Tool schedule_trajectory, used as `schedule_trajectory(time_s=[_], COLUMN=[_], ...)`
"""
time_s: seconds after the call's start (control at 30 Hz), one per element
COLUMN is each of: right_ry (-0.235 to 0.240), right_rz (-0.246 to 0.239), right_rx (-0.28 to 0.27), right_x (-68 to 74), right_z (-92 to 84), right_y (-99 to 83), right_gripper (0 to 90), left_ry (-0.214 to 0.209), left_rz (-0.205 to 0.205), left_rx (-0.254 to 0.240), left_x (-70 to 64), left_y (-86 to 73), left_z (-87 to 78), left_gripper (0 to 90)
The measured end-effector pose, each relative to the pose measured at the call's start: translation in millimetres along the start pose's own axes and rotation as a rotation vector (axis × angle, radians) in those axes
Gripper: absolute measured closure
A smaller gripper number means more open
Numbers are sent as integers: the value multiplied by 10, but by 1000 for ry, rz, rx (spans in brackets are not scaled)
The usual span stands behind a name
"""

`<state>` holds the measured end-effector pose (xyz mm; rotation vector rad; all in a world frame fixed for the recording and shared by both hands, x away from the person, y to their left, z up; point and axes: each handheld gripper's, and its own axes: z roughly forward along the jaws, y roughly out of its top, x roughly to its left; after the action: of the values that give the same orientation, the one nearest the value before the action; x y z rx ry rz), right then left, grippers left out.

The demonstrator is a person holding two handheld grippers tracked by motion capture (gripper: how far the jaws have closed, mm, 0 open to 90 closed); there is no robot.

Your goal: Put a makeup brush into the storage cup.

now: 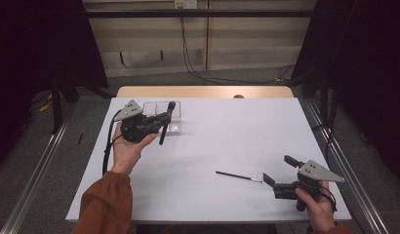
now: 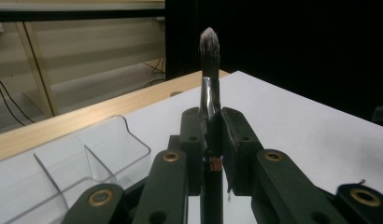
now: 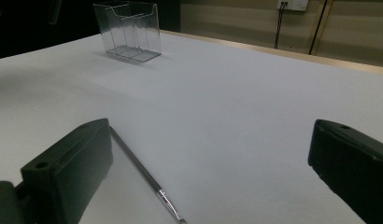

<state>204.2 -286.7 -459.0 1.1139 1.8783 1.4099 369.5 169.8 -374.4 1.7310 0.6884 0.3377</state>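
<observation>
A black-handled makeup brush with a silver ferrule and a grey-white bristle tip (image 2: 209,60) is pinched upright between the jaws of the left hand-held gripper (image 1: 161,118), held above the worktop's (image 1: 222,131) far left corner, just beside a clear plastic divided organiser box (image 1: 161,116). A second thin black brush with a silver ferrule (image 1: 238,176) lies flat near the front right edge, just beside the right hand-held gripper (image 1: 278,170), whose jaws are spread wide with nothing between them.

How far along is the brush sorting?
Done: nothing shows in the clear organizer yet. In hand: the left gripper is clamped on a makeup brush, held beside the organizer. Left: a thin brush lies before the open right gripper.
</observation>
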Motion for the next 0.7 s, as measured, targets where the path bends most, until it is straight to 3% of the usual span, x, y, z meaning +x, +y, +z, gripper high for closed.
schedule_trajectory(time_s=[0.17, 0.7], right_ry=[1, -2], right_rz=[-1, 7], right_rx=[-1, -7], right_x=[0, -2], right_z=[-3, -10], right_y=[-1, -1], right_gripper=[0, 0], left_ry=[17, 61], left_rz=[19, -4], left_rx=[-5, -34], left_x=[3, 203], left_y=[83, 216], left_z=[80, 216], left_gripper=[797, 797])
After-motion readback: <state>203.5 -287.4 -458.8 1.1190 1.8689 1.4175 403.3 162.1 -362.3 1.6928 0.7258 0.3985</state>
